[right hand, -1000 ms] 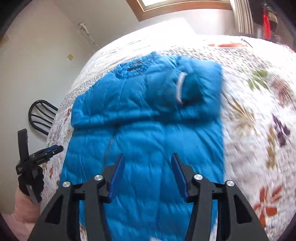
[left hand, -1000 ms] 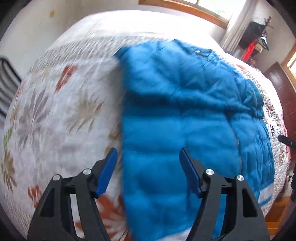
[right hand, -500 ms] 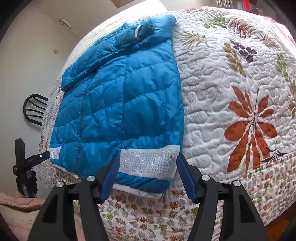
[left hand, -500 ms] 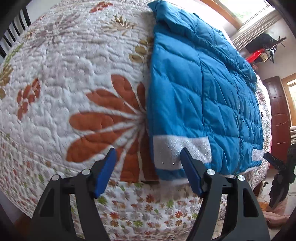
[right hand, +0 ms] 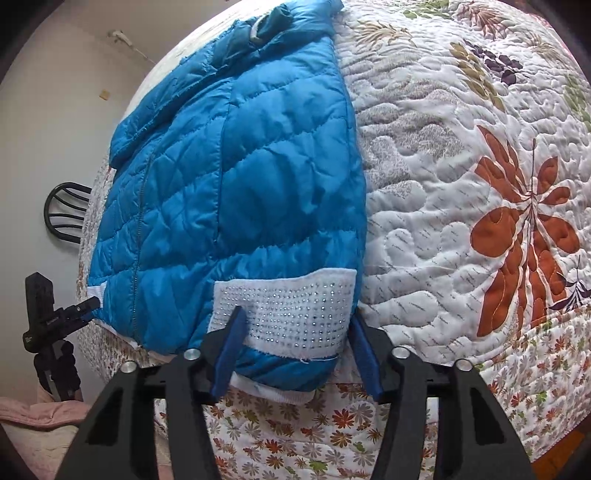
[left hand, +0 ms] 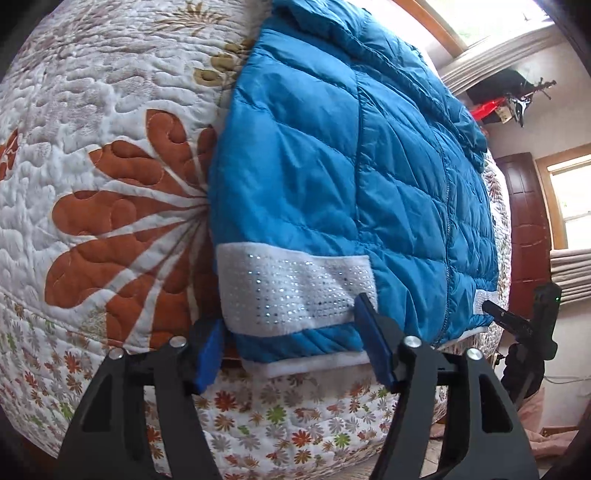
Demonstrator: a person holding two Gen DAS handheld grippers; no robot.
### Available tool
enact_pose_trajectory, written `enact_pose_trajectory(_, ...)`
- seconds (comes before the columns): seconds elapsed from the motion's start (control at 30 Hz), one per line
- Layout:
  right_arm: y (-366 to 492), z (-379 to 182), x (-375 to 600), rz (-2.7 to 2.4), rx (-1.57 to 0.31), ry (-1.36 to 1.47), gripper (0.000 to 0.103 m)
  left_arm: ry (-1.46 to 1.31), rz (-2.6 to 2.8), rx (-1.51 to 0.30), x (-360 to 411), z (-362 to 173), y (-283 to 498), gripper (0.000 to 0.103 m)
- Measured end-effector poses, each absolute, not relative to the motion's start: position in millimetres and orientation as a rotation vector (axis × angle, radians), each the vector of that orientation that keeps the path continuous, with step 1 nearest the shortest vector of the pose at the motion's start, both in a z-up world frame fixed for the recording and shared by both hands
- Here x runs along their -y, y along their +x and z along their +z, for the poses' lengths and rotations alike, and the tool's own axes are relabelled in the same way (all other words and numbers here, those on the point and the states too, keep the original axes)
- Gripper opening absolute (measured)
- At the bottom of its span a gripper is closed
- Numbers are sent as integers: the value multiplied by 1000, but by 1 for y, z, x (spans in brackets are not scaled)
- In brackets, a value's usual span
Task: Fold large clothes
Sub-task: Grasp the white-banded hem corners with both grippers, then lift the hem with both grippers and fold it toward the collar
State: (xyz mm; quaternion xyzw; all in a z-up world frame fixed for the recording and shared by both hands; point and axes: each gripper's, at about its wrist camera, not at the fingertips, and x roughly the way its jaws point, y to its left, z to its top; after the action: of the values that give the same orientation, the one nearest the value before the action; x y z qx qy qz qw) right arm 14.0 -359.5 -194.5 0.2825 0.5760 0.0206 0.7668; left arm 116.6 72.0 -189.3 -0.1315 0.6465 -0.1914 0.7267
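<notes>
The blue quilted puffer jacket lies flat on the floral quilted bed. Both the left hand-held gripper and the right hand-held gripper are closing, each straddling a hem corner of the jacket, not yet pinching.

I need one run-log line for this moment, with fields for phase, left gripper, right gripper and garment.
phase: grasp hem | left gripper: closing around hem corner | right gripper: closing around other corner | jacket: flat on bed

A big bed fills the room, covered by a white quilt with orange flowers on it. Bright light comes in through a window with a wooden frame, and a dark brown door stands beside another window. A black chair sits by the plain white wall.
</notes>
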Motion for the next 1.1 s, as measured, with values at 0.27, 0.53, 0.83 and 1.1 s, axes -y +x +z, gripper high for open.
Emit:
enact_pose_trajectory(0.27,12,-197,363,66,-1219,662,19,-334,-414,-1427,-77,-187,120,18)
enact_pose_trajectory(0.53,12,-185,360,99,-1186,658,12,-281,-419,-1369,-67,-170,117,9)
enact_pose_trajectory(0.83,21,-130,366,171,-1081,680,10,-308,-495,-1215,-60,-113,127,9)
enact_pose_trajectory(1.1,68,-63,382,217,-986,593,10,-358,-576,-1094,-58,-61,175,9)
